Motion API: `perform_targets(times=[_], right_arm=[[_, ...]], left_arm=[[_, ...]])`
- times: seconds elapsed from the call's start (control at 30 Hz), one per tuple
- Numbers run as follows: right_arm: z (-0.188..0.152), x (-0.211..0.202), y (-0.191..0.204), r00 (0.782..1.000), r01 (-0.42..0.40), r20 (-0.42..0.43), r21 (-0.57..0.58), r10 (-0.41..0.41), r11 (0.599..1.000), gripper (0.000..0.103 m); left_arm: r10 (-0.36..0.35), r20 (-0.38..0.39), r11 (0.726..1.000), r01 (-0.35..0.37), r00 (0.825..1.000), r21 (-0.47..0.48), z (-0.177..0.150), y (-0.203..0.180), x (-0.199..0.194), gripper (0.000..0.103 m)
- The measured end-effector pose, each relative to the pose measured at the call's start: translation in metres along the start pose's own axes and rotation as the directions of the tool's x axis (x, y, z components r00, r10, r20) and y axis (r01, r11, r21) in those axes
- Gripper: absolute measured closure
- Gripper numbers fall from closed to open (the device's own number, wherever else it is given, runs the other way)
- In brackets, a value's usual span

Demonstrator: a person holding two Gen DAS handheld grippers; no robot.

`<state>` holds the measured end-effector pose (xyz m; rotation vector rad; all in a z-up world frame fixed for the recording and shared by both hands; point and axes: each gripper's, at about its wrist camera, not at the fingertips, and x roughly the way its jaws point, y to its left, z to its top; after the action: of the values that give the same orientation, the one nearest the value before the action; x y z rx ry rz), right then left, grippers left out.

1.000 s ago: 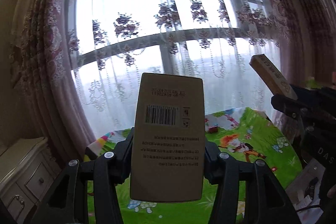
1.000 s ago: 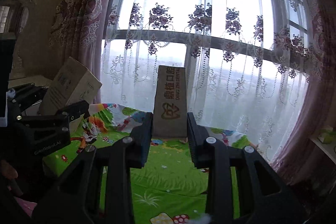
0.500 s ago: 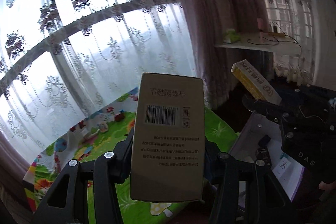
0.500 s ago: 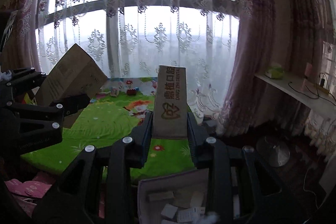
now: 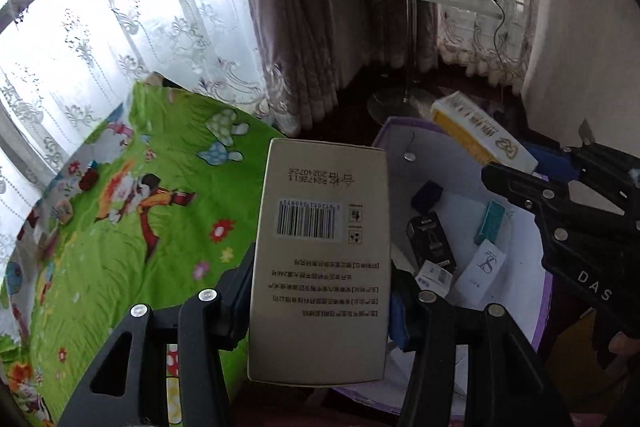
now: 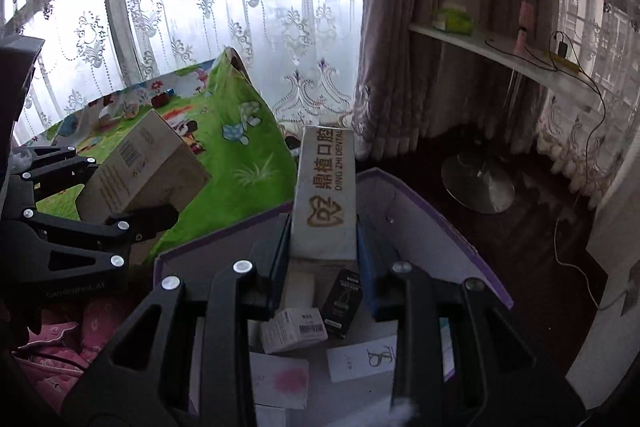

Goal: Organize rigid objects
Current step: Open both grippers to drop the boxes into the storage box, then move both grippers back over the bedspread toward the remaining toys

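Left tool (image 5: 320, 307) clamped on a beige carton (image 5: 320, 267), barcode side facing the lens, printed text upside down, carton standing up between the two fingers and sticking well past them. Right tool (image 6: 324, 259) pinching a slim grey box (image 6: 326, 195) with "DING ZHI DENTAL" on its face, also upright between the pads. Both pointing steeply downward.

Below and ahead of the right tool: an open purple-rimmed box (image 6: 420, 203) with white inside walls, already holding small packs. Directly under the right tool's fingers, a black carton (image 6: 342, 301) leaning against a white barcode box (image 6: 292, 329), plus a white pack with a cursive logo (image 6: 364, 357) just to the right of those. Same bin sits to the right of the left tool, with a teal pack (image 5: 490, 221) and a small dark blue case (image 5: 427, 194) inside.

Left of both tools: a green cartoon play mat (image 5: 132, 219), edge touching or nearly touching the purple box, hard to say which. Beyond the tools: lace curtains (image 6: 224, 7), a white shelf (image 6: 500, 55) with a green tissue pack (image 6: 454, 19), a round metal stand base (image 6: 478, 181) on dark floor.
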<state>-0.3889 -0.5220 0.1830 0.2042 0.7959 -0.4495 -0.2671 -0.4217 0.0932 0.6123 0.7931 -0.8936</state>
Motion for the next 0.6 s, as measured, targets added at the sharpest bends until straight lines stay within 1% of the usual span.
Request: perform_targets(times=[0.07, 0.13, 0.17, 0.23, 0.33, 0.43, 0.6], right_arm=[[-0.005, 0.010, -0.007, 0.999, 0.019, -0.047, 0.024, -0.018, 1.000, 0.064], [-0.009, 0.017, -0.014, 0.996, 0.034, -0.086, 0.054, -0.029, 0.998, 0.046], [-0.010, 0.020, -0.017, 0.995, 0.032, -0.096, 0.072, -0.025, 0.997, 0.045], [-0.010, 0.022, -0.021, 0.994, 0.030, -0.109, 0.093, -0.020, 0.995, 0.044], [-0.007, 0.026, -0.020, 0.992, 0.040, -0.124, 0.085, -0.029, 0.996, 0.044], [-0.004, 0.033, -0.016, 0.990, 0.037, -0.136, 0.084, -0.025, 0.996, 0.043], [-0.001, 0.041, -0.005, 0.988, 0.024, -0.151, 0.080, -0.012, 0.997, 0.043]], left_arm=[[-0.031, -0.029, 1.000, 0.031, 0.999, 0.002, -0.002, -0.003, 0.013, 0.049], [-0.051, -0.055, 0.999, 0.051, 0.997, 0.004, -0.003, -0.005, 0.024, 0.048], [-0.054, -0.062, 0.998, 0.055, 0.997, 0.005, -0.003, -0.005, 0.028, 0.048], [-0.057, -0.070, 0.998, 0.058, 0.996, 0.004, -0.003, -0.003, 0.033, 0.047], [-0.059, -0.082, 0.998, 0.059, 0.995, -0.010, -0.004, 0.000, 0.038, 0.045], [-0.053, -0.097, 0.998, 0.052, 0.994, -0.019, -0.005, 0.005, 0.045, 0.044], [-0.066, -0.118, 0.997, 0.062, 0.991, -0.039, -0.011, 0.016, 0.054, 0.044]])
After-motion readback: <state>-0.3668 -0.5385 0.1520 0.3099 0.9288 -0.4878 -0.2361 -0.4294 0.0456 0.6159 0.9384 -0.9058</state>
